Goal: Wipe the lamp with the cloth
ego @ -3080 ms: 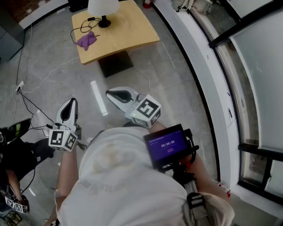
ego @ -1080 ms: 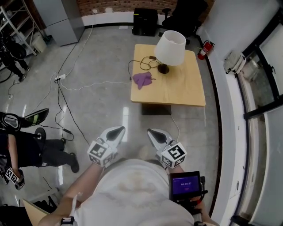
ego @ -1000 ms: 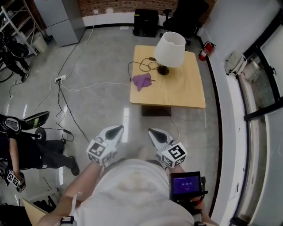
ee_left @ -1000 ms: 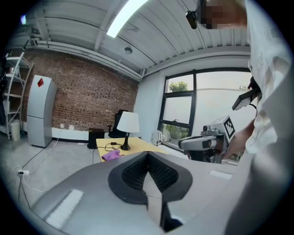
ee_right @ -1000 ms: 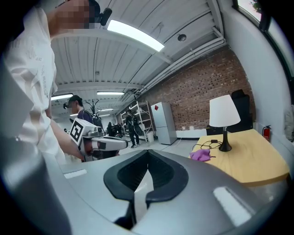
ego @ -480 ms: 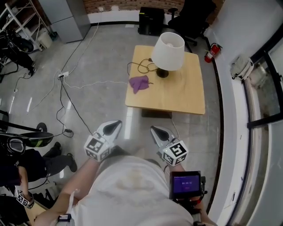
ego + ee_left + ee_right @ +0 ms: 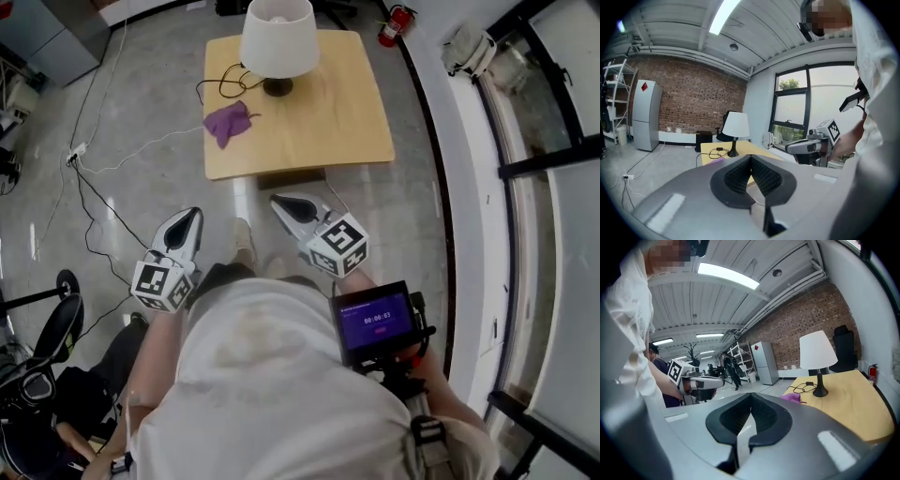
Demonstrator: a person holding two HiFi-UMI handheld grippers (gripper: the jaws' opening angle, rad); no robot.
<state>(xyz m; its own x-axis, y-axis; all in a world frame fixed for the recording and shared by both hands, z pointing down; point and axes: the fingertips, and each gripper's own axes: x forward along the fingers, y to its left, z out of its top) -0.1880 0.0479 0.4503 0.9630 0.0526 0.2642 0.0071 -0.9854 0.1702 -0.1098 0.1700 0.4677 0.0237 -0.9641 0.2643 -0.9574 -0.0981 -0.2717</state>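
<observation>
Wooden table (image 7: pixel 309 131) lies well ahead of both grippers, lamp (image 7: pixel 278 37) upright, purple cloth (image 7: pixel 228 122) near its base. Left gripper (image 7: pixel 190 216) and right gripper (image 7: pixel 278 201) are clenched, empty.

The table (image 7: pixel 328 112) top is pale wood, smooth with a light sheen. The cloth (image 7: pixel 228 122) on it is soft purple fabric, crumpled and matt. The lamp (image 7: pixel 278 37) has a matt white shade — its weave is too fine to tell — over a dark base. The floor (image 7: pixel 141 187) is grey and polished, glossy enough to reflect light. The left gripper (image 7: pixel 191 214) and right gripper (image 7: pixel 276 200) have smooth grey plastic shells, and their pads (image 7: pixel 736 176) are black, ribbed and matt. The far wall (image 7: pixel 693 101) is rough brick.
</observation>
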